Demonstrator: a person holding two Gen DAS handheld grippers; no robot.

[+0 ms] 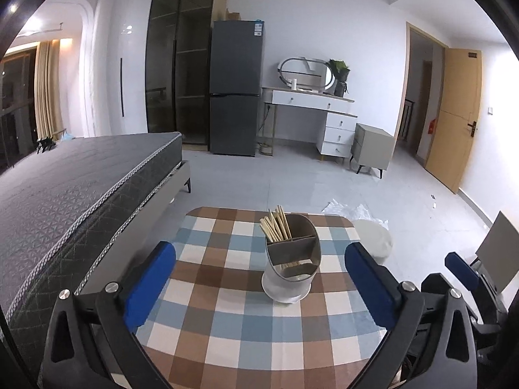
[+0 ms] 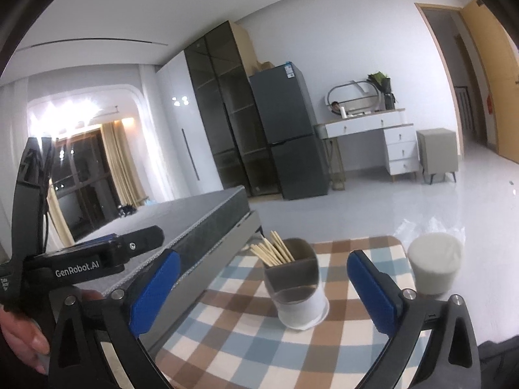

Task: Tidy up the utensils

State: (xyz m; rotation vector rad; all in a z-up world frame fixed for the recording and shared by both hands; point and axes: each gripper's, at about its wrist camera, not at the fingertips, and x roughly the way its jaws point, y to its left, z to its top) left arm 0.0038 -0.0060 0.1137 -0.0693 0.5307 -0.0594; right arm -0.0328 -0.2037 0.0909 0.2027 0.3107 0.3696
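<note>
A grey-and-white utensil holder (image 1: pixel 290 259) with divided compartments stands on the checkered table (image 1: pixel 227 317). Several wooden chopsticks (image 1: pixel 275 225) stick up from its far left compartment. My left gripper (image 1: pixel 259 278) hangs over the near part of the table, open wide, with nothing between its blue pads (image 1: pixel 149 278). The holder stands ahead of it, apart from both fingers. In the right wrist view the same holder (image 2: pixel 296 283) and chopsticks (image 2: pixel 272 253) sit ahead of my right gripper (image 2: pixel 264 288), also open wide and empty. The left gripper's body (image 2: pixel 78 265) and a hand (image 2: pixel 19 337) show at the left.
A bed (image 1: pixel 74 194) runs along the table's left side. A white round stool (image 2: pixel 434 264) stands just past the table's right edge, with plastic wrap (image 1: pixel 353 210) on the floor behind it. A fridge (image 1: pixel 235 87), a dresser and an open door stand far back.
</note>
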